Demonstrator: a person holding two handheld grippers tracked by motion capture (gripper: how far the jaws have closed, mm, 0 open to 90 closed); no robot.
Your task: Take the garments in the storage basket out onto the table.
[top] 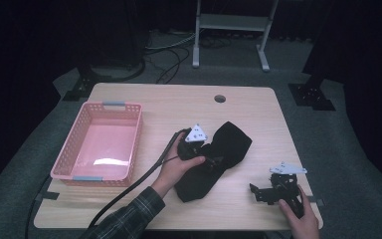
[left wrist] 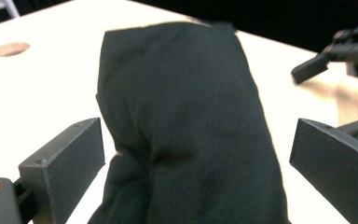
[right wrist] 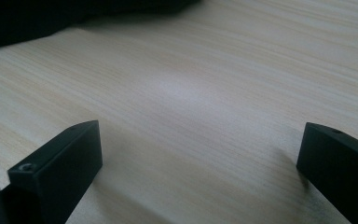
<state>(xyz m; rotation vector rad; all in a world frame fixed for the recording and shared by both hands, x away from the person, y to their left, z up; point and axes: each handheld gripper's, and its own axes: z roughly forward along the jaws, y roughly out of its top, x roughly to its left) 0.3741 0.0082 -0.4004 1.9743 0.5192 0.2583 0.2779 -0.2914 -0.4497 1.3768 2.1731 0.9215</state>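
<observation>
A black cloth [top: 214, 162] lies crumpled near the middle of the light wooden desk [top: 179, 107], stretching from its centre toward the near edge. The left gripper [top: 206, 149] sits over the cloth's left part, and in the left gripper view its 2 jaws stand spread wide with the cloth [left wrist: 186, 130] bulging up between them, not pinched. The right gripper [top: 263, 191] rests low at the desk's near right corner, well apart from the cloth; in the right gripper view its 2 jaws are spread over bare wood [right wrist: 191, 93]. A pink basket [top: 74, 172] stands at the desk's left side.
</observation>
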